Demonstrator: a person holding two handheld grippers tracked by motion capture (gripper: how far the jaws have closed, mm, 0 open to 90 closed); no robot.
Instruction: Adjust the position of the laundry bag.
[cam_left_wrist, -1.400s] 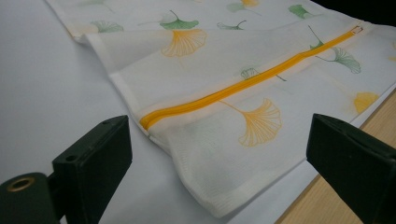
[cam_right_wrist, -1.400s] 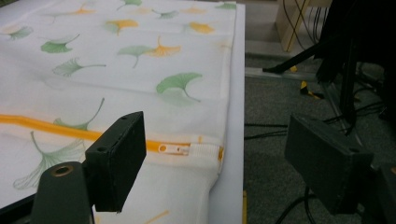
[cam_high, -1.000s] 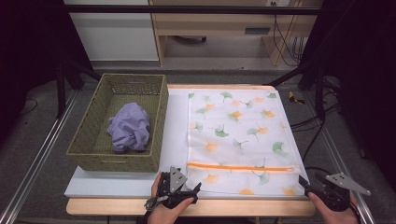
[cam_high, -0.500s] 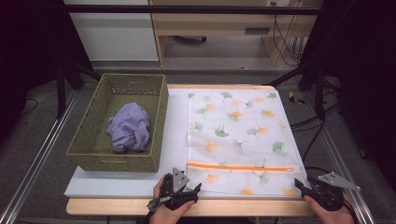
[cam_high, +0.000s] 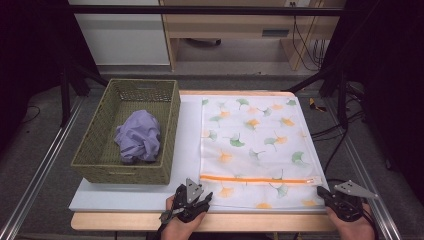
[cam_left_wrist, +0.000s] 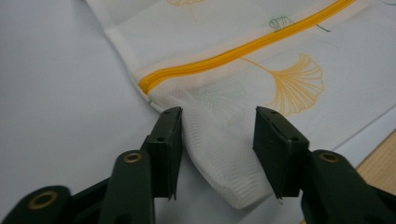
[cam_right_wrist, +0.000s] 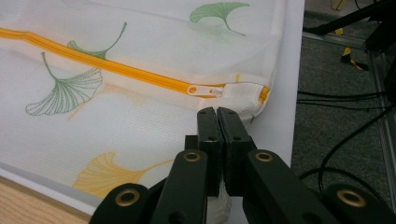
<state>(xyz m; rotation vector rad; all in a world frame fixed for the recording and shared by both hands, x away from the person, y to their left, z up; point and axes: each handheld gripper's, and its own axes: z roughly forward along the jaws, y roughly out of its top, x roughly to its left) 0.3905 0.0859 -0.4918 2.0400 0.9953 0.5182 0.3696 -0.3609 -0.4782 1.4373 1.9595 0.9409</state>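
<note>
My left gripper (cam_left_wrist: 217, 135) sits at the near edge of the white board (cam_high: 187, 145), at the near left corner of the mesh laundry bag (cam_high: 257, 145). Its jaws have just been closing and now stand partly open, with a raised fold of the bag's white mesh between them; the left pad touches the fold and the right pad stands just clear of it.

My right gripper (cam_right_wrist: 217, 112) is at the bag's near right corner, jaws just closed tight together, pinching the mesh edge just below the zip pull (cam_right_wrist: 203, 89) of the orange zipper (cam_high: 257, 178).

The bag lies flat across the board's right half. A wicker basket (cam_high: 100, 165) holding a crumpled lilac cloth (cam_high: 138, 136) stands along the left edge.
</note>
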